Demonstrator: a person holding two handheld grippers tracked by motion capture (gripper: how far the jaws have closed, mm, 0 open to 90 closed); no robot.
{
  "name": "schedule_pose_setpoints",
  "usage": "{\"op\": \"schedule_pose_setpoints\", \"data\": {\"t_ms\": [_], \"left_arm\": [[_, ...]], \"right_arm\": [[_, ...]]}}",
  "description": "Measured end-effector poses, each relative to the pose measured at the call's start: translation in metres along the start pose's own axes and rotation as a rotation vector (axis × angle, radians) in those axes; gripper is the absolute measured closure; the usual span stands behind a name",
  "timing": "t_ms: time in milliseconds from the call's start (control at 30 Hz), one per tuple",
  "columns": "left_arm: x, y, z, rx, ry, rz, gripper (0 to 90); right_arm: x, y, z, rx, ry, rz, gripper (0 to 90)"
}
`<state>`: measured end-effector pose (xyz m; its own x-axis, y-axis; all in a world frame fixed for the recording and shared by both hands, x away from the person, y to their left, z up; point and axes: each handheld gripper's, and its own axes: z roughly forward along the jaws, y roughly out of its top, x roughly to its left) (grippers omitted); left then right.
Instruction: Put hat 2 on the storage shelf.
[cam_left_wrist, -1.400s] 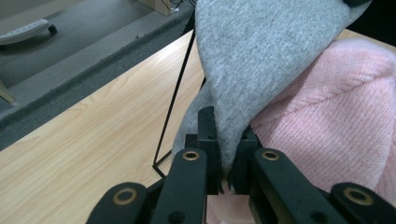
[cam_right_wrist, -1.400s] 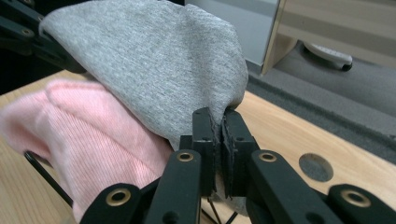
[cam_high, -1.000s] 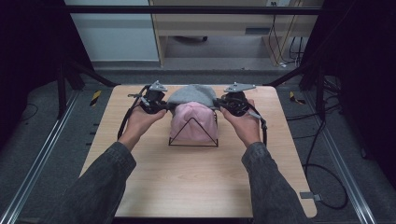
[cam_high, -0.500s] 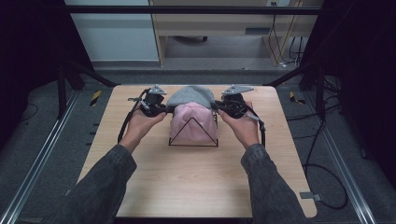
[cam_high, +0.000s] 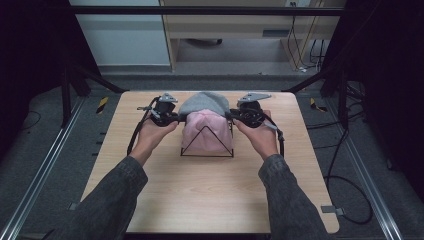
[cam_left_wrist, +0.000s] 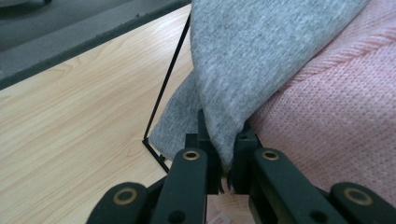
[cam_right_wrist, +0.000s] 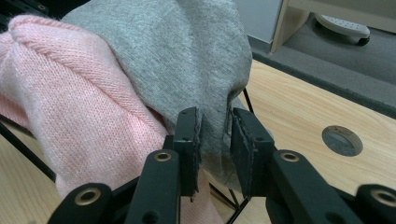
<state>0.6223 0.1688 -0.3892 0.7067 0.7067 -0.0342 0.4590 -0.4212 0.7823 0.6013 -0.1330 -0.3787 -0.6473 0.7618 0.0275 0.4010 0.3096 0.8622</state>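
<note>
left claw (cam_left_wrist: 223, 161) clamped on grey cloth (cam_high: 204, 102) at rack's (cam_high: 207, 145) 9 o'clock, right claw (cam_right_wrist: 215, 154) just been opening, cloth still btwn it.

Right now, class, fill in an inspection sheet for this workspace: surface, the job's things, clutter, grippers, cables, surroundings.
Surface: light wooden table, with a round hole in it.
Job's things: grey cloth draped over pink knitted cloth, both on a black wire rack.
Clutter: nothing seen.
Grippers: left gripper shut on the grey cloth's edge; right gripper has just been opening, grey cloth between its jaws, pads apart from it.
Cables: black cable trails from the left gripper.
Surroundings: grey floor, metal rails, wooden shelving behind.
</note>
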Motion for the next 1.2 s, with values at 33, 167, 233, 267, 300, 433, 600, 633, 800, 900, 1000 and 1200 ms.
{"op": "schedule_pose_setpoints", "data": {"t_ms": [33, 167, 233, 267, 300, 433, 600, 633, 800, 900, 1000, 1200], "left_arm": [[0.000, -0.001, 0.000, 0.000, -0.001, 0.000, 86.0], [0.001, -0.003, 0.001, -0.006, -0.002, -0.013, 85.3], [0.001, -0.004, 0.001, -0.011, -0.006, -0.017, 85.0], [0.000, -0.004, 0.000, -0.012, -0.003, -0.013, 84.5], [0.000, -0.004, 0.000, -0.012, 0.000, -0.010, 83.4], [0.002, -0.007, -0.007, -0.046, 0.015, -0.025, 75.5], [0.004, -0.013, -0.017, -0.073, 0.015, -0.034, 65.0], [0.004, -0.015, -0.021, -0.083, 0.021, -0.033, 63.6], [0.005, -0.020, -0.035, -0.116, 0.039, -0.036, 49.8], [0.007, -0.025, -0.044, -0.112, 0.069, -0.030, 39.1], [0.009, -0.034, -0.055, -0.099, 0.063, -0.040, 28.3], [0.015, -0.063, -0.071, -0.047, 0.036, -0.067, 12.2]], "right_arm": [[0.000, 0.000, 0.000, 0.000, 0.000, -0.001, 70.8], [0.000, -0.001, -0.002, -0.004, -0.009, 0.011, 65.5], [-0.001, -0.002, -0.004, -0.006, -0.013, 0.011, 63.8], [-0.001, -0.003, -0.004, -0.006, -0.016, 0.007, 63.0], [-0.001, -0.003, -0.006, -0.008, -0.018, 0.013, 61.3], [-0.001, -0.004, -0.012, -0.008, -0.030, 0.017, 55.1], [-0.002, -0.005, -0.023, -0.031, -0.052, 0.028, 47.4], [-0.002, -0.005, -0.026, -0.035, -0.055, 0.030, 46.4], [-0.001, -0.008, -0.038, -0.048, -0.076, 0.033, 41.4], [-0.003, -0.013, -0.045, -0.054, -0.096, 0.045, 38.5], [-0.005, -0.020, -0.052, -0.053, -0.115, 0.060, 35.2], [-0.009, -0.042, -0.065, -0.049, -0.165, 0.097, 25.9]]}}
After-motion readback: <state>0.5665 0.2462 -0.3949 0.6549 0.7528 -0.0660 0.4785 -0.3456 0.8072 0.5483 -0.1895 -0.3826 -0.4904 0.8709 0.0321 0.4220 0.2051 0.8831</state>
